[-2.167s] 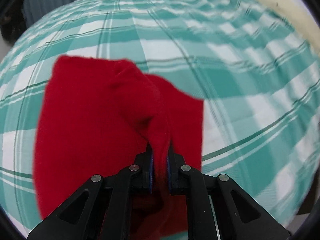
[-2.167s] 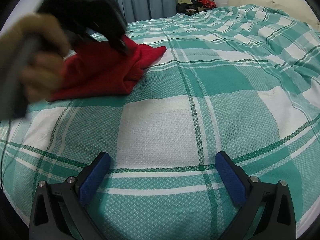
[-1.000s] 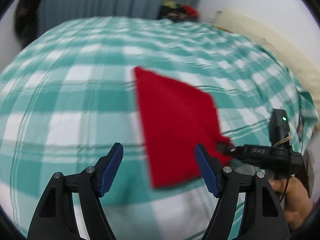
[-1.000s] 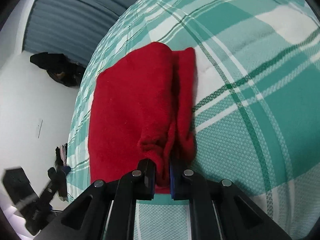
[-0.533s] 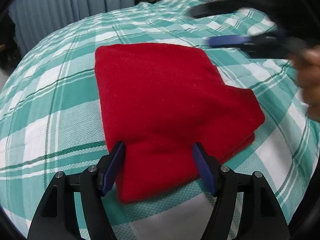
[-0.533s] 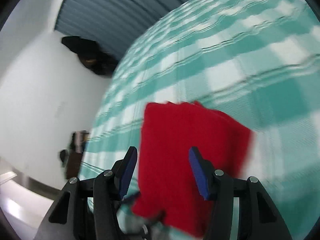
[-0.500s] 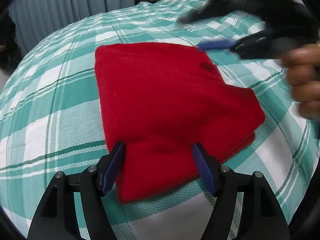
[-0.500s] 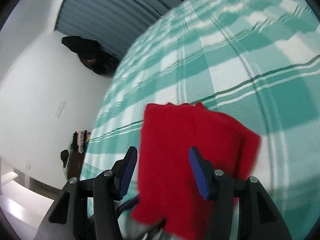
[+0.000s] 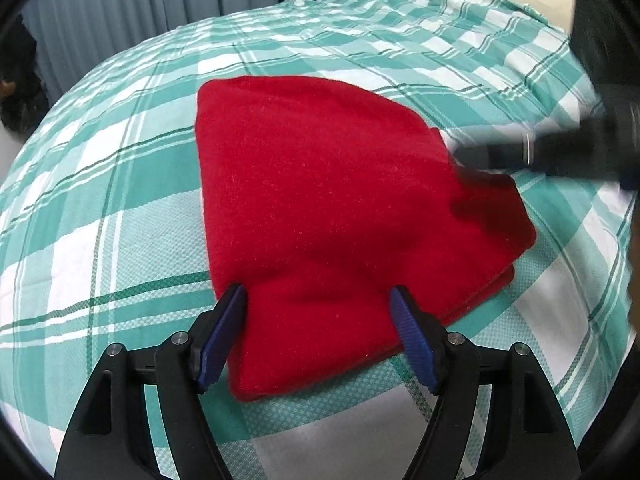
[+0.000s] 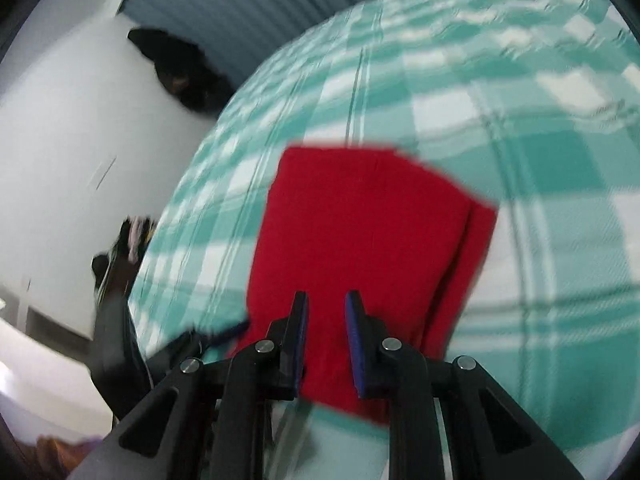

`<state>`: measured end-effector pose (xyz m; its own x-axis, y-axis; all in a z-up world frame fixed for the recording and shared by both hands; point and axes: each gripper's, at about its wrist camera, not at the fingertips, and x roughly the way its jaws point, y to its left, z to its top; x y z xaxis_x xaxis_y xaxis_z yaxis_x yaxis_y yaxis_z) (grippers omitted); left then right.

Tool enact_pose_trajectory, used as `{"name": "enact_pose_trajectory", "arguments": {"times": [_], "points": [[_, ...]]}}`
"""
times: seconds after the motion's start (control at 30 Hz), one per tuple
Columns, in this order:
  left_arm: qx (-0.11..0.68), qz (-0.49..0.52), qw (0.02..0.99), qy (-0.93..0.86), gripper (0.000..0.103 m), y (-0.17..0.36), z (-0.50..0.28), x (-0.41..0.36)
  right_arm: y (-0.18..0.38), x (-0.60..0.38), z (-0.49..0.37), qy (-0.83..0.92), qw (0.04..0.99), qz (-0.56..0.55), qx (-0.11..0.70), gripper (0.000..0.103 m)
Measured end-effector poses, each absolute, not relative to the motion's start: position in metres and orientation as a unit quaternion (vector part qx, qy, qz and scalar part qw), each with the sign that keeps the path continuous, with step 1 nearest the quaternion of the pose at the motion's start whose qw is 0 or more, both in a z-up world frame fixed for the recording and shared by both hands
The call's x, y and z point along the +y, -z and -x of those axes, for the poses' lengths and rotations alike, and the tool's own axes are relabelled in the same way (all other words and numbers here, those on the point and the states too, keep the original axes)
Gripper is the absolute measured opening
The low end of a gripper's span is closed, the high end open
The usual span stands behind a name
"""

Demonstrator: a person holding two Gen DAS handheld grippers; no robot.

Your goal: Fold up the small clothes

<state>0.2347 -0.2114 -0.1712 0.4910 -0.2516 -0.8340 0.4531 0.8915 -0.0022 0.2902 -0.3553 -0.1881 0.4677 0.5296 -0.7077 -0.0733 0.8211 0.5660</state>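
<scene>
The folded red cloth [image 9: 328, 208] lies flat on the checked bed [image 9: 120, 208], the left tool [image 9: 318, 330] spread wide over its near edge, the right tool [image 10: 326, 326] narrowly apart after closing, gripping nothing.

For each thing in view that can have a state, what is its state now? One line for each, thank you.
Red garment: folded, lying flat on the bed, held by no claw.
Left claw: wide open over the garment's near edge, pads not pressing.
Right claw: narrow gap, just been closing, nothing pinched; red cloth shows behind it.
Checked bedcover: spread out, slightly wrinkled.
</scene>
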Motion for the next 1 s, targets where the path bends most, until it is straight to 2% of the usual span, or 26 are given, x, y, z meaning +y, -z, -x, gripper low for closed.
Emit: {"name": "enact_pose_trajectory", "arguments": {"times": [0.1, 0.2, 0.23, 0.27, 0.3, 0.33, 0.37, 0.53, 0.7, 0.73, 0.8, 0.83, 0.87, 0.9, 0.93, 1.0], "points": [[0.475, -0.119, 0.845, 0.213, 0.077, 0.171, -0.235, -0.209, 0.229, -0.355, -0.275, -0.153, 0.810, -0.211, 0.525, 0.013], [0.492, -0.111, 0.831, 0.235, 0.078, 0.161, -0.226, -0.193, 0.226, -0.365, -0.251, -0.157, 0.805, -0.229, 0.525, 0.014], [0.494, -0.098, 0.829, 0.242, 0.079, 0.155, -0.223, -0.181, 0.223, -0.367, -0.247, -0.154, 0.807, -0.225, 0.524, 0.021], [0.492, -0.085, 0.831, 0.244, 0.080, 0.150, -0.223, -0.171, 0.215, -0.370, -0.243, -0.149, 0.812, -0.217, 0.521, 0.040], [0.488, -0.072, 0.835, 0.244, 0.083, 0.144, -0.225, -0.160, 0.206, -0.376, -0.240, -0.141, 0.821, -0.213, 0.511, 0.052], [0.484, -0.056, 0.840, 0.239, 0.086, 0.139, -0.229, -0.150, 0.203, -0.382, -0.241, -0.137, 0.826, -0.217, 0.501, 0.072], [0.478, -0.039, 0.846, 0.232, 0.088, 0.135, -0.236, -0.139, 0.198, -0.390, -0.243, -0.134, 0.832, -0.230, 0.486, 0.077], [0.490, 0.044, 0.848, 0.198, 0.091, 0.145, -0.299, -0.117, 0.221, -0.430, -0.275, -0.134, 0.797, -0.367, 0.460, 0.077], [0.525, 0.115, 0.806, 0.248, 0.091, 0.181, -0.344, -0.149, 0.265, -0.429, -0.321, -0.155, 0.741, -0.480, 0.444, 0.075], [0.527, 0.121, 0.797, 0.267, 0.091, 0.185, -0.349, -0.160, 0.267, -0.425, -0.329, -0.158, 0.739, -0.487, 0.438, 0.068], [0.536, 0.125, 0.786, 0.281, 0.091, 0.193, -0.356, -0.174, 0.272, -0.419, -0.339, -0.145, 0.742, -0.481, 0.444, 0.039], [0.535, 0.124, 0.788, 0.277, 0.083, 0.195, -0.357, -0.176, 0.277, -0.417, -0.342, -0.134, 0.740, -0.477, 0.455, 0.021], [0.535, 0.120, 0.791, 0.271, 0.075, 0.194, -0.356, -0.176, 0.279, -0.416, -0.342, -0.129, 0.737, -0.479, 0.460, 0.020], [0.538, 0.116, 0.790, 0.269, 0.059, 0.192, -0.356, -0.177, 0.275, -0.415, -0.341, -0.129, 0.742, -0.475, 0.455, 0.018], [0.539, 0.116, 0.789, 0.272, 0.049, 0.189, -0.354, -0.176, 0.267, -0.415, -0.339, -0.133, 0.752, -0.464, 0.450, 0.018], [0.527, 0.107, 0.796, 0.280, 0.041, 0.174, -0.347, -0.173, 0.247, -0.410, -0.336, -0.141, 0.775, -0.431, 0.440, 0.017]]}}
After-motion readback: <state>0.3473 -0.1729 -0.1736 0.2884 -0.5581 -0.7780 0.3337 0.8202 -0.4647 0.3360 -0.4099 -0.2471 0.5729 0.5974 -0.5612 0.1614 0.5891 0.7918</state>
